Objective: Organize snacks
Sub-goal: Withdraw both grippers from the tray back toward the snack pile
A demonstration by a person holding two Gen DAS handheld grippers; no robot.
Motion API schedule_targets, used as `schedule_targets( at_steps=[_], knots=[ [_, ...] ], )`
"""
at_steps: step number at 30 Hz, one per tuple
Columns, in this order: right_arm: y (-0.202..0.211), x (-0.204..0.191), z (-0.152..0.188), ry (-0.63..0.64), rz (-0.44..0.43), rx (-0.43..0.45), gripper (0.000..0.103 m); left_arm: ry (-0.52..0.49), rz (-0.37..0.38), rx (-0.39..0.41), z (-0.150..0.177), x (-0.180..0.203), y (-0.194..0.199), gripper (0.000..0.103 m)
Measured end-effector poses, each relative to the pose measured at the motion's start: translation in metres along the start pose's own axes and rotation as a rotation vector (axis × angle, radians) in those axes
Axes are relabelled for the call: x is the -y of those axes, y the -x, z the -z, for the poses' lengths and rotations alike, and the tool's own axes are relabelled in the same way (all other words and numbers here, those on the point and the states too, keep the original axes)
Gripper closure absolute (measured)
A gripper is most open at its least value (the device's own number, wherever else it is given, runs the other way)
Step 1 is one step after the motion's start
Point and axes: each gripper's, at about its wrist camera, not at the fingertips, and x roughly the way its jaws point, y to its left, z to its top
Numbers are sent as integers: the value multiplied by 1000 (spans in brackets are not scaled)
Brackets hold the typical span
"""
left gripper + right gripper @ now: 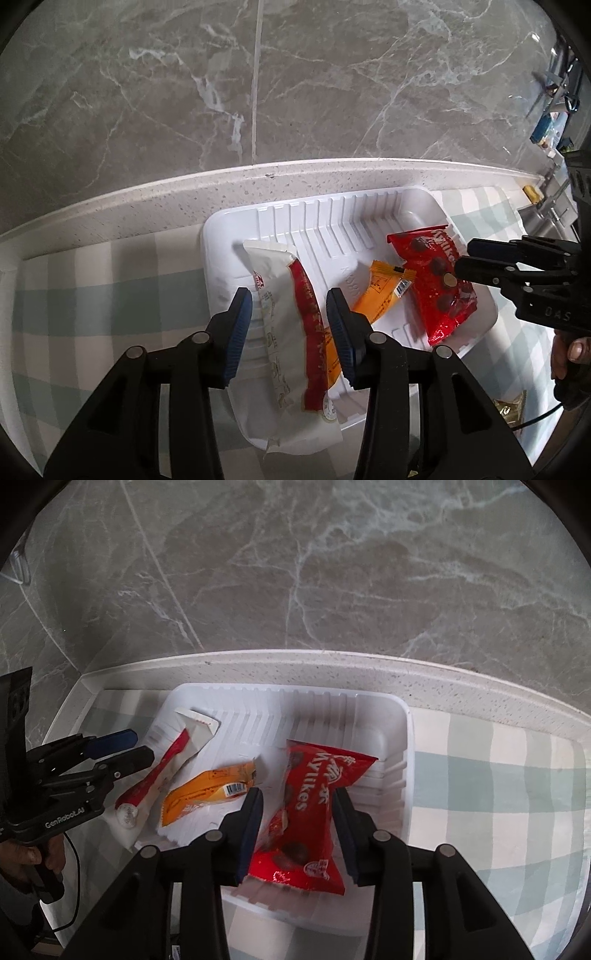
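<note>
A white ribbed plastic tray sits on a checked cloth and holds three snacks. A long white and red packet lies at its left, between the open fingers of my left gripper. An orange packet lies in the middle. A red chocolate-ball bag lies at the right, between the open fingers of my right gripper. Neither gripper visibly presses its packet. The right gripper also shows in the left wrist view, the left gripper in the right wrist view.
The green and white checked cloth covers the counter. A speckled ledge and grey marble wall stand just behind the tray. A gold wrapper lies at the lower right. Clutter sits far right.
</note>
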Motion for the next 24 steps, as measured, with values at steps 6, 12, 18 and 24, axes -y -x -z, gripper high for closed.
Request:
schedule_targets(
  at_steps=[6,12,18,24],
  knots=[
    [19,-9,7,14,0,13,60,-13,-9,17,5,2,15,63],
    [46,-16,26,28,4,39,59,-37,-11,30,17,12,42,63],
    [76,-20,64,49,7,61,53,-71,-6,42,45,26,78,58],
    [98,-19,117,57,-8,45,53,-109,6,0,100,42,106,56]
  ],
)
